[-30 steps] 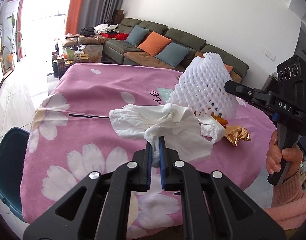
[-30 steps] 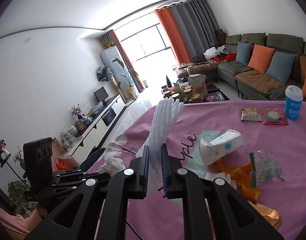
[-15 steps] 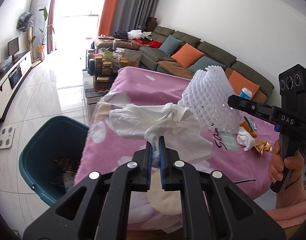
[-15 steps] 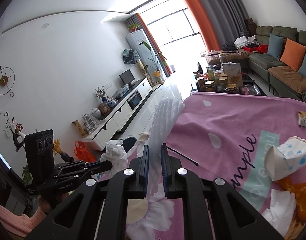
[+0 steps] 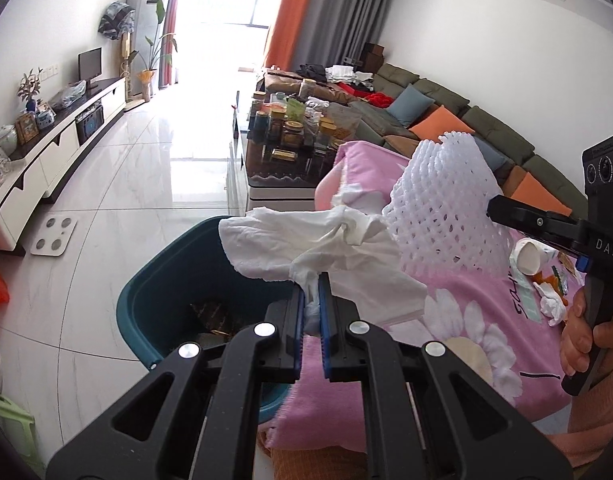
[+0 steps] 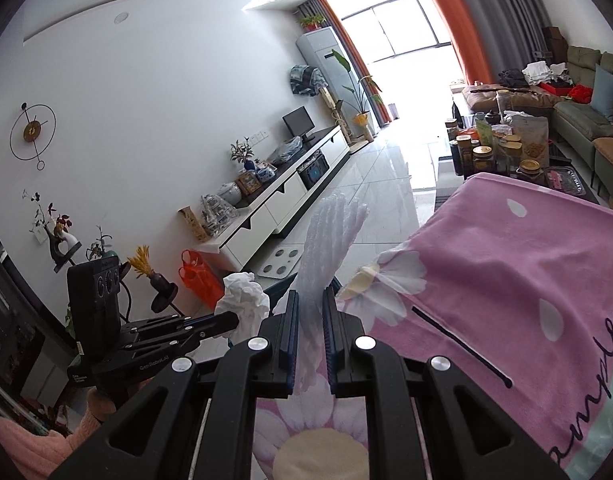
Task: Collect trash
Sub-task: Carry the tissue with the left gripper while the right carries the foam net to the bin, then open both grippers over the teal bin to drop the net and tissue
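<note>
- The left gripper [image 5: 312, 294] is pinching a crumpled white tissue [image 5: 326, 248] over the teal plastic bin [image 5: 178, 276].
- The right gripper [image 6: 309, 312] is clamping a white foam fruit net [image 6: 330, 236] beside the pink floral tablecloth [image 6: 506, 280].
- Releasing best waits until both are hanging squarely above the bin's mouth.

Teal bin [image 5: 174, 280] partly hidden behind tissue [image 5: 326, 248], bin contents dark and unclear, jar labels [image 6: 482, 156] unreadable

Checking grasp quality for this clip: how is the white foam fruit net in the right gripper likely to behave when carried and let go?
The foam net, pinched in the right gripper, flares above the jaws without sagging, so probably springy and very light. Its open mesh looks easily squashed, not brittle. Released over the teal bin, it may drift or bounce rather than drop straight.
</note>
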`<state>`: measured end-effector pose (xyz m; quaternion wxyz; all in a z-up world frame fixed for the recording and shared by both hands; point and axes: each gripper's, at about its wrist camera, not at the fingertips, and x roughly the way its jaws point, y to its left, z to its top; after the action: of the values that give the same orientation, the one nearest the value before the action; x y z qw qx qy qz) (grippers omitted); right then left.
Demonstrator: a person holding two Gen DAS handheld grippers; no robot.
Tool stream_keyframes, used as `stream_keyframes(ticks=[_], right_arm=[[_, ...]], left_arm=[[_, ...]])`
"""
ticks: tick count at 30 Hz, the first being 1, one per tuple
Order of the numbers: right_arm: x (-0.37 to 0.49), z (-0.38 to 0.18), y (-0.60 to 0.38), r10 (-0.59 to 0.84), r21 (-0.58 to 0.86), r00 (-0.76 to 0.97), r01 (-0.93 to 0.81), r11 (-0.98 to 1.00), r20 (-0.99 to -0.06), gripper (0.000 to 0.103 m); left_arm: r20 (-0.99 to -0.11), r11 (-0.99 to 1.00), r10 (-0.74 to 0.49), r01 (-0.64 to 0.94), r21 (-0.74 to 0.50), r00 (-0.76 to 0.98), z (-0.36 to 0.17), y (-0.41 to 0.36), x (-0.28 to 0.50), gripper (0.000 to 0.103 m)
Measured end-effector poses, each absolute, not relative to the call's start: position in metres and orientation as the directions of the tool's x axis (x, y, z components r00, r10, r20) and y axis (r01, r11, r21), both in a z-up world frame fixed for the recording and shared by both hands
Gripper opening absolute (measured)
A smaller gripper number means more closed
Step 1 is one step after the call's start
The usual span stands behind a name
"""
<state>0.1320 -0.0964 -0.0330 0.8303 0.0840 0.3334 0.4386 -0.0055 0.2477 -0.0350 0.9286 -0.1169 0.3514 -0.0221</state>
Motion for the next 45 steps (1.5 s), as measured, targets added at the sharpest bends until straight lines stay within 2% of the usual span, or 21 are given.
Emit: stream_keyframes(ticks=[13,21,28,30,34,35,41,45], right_arm=[[0.154,-0.053,-0.017,0.756,0.404,0.304,-0.699,0.59,-0.579,0.012],[0.164,-0.077,0.015,0.719,0.397,0.254,-0.692,0.602,-0.647,0.013],[0.166,-0.091,0.036,0.692,0.392,0.223,-0.688,0.611,-0.686,0.018],[0.168,-0.092,0.039,0.687,0.389,0.221,-0.687,0.614,-0.692,0.027],[0.17,-0.09,0.032,0.695,0.401,0.232,-0.676,0.618,-0.681,0.029],[0.17,-0.089,0.03,0.694,0.399,0.238,-0.674,0.622,-0.679,0.029],[0.158,-0.075,0.007,0.71,0.389,0.27,-0.684,0.617,-0.651,0.032],[0.149,-0.061,-0.017,0.729,0.384,0.297,-0.695,0.608,-0.617,0.036]], left_arm=[[-0.73,0.965,-0.015,-0.18,-0.189,0.684,-0.076,0.301,0.008,0.007],[-0.783,0.964,0.045,-0.233,-0.129,0.62,-0.106,0.306,0.025,0.007],[-0.804,0.961,0.05,-0.247,-0.122,0.592,-0.122,0.306,0.043,0.01],[-0.805,0.96,0.063,-0.257,-0.114,0.59,-0.125,0.307,0.047,0.015],[-0.808,0.956,0.069,-0.27,-0.114,0.585,-0.133,0.307,0.051,0.024],[-0.807,0.956,0.07,-0.272,-0.115,0.586,-0.134,0.307,0.052,0.031],[-0.785,0.953,0.085,-0.28,-0.116,0.614,-0.124,0.301,0.047,0.032],[-0.733,0.964,0.088,-0.242,-0.108,0.674,-0.1,0.288,0.031,0.041]])
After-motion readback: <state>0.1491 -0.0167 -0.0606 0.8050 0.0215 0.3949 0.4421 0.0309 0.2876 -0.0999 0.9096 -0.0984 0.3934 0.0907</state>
